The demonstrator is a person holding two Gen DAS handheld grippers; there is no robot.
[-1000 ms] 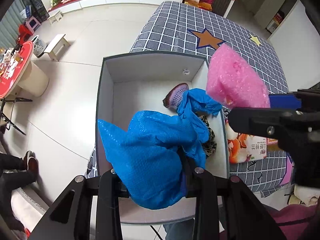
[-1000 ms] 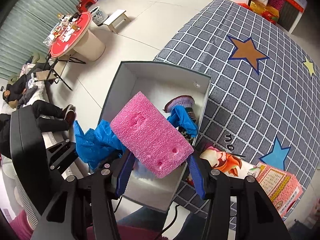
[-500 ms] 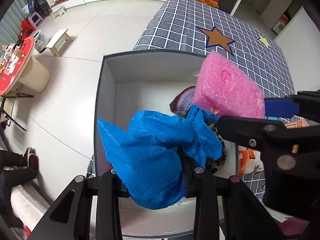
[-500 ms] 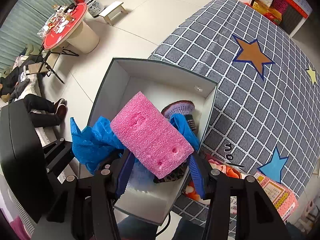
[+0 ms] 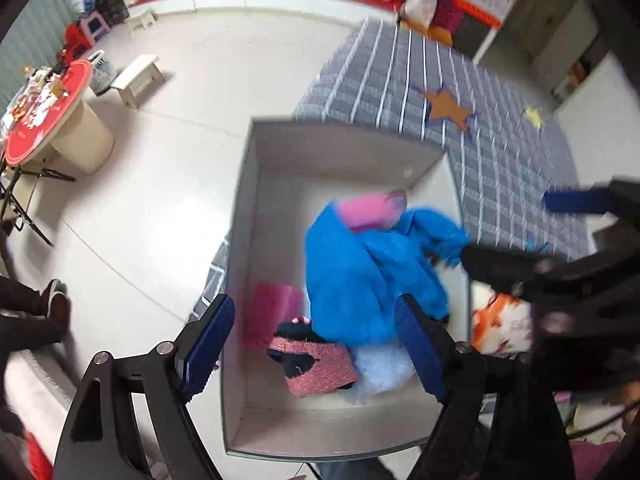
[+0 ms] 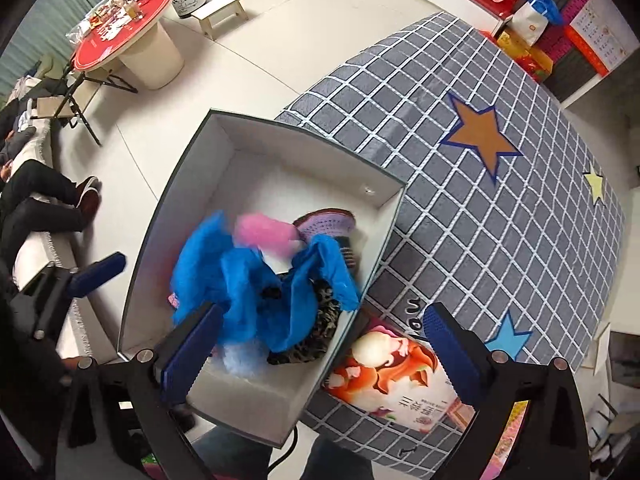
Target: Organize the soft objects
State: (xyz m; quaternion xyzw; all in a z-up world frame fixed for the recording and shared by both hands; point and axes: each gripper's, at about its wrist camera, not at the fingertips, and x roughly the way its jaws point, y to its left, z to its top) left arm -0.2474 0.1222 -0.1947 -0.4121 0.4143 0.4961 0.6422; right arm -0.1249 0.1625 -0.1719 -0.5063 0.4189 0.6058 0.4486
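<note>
A grey open box (image 5: 344,148) (image 6: 376,200) stands at the edge of a checked grey mat. Inside it lie a blue bag (image 5: 360,272) (image 6: 248,276), a pink foam block (image 5: 366,210) (image 6: 266,230) on top of it, a pink knitted piece (image 5: 316,366), a pale blue fluffy item (image 5: 380,372), a leopard-print cloth (image 6: 316,340) and a purple slipper (image 6: 326,220). My left gripper (image 5: 316,344) is open and empty above the box's near end. My right gripper (image 6: 320,348) is open and empty above the box's right wall.
A picture book with a cartoon fox (image 6: 396,376) (image 5: 500,324) lies on the checked mat (image 6: 480,200) right of the box. A red round table (image 6: 120,36), a white stool (image 6: 220,8) and a seated person's legs (image 6: 48,196) are on the floor to the left.
Both grippers opened. The blue bag dropped from my left gripper and the pink foam block from my right gripper; both now lie in the box.
</note>
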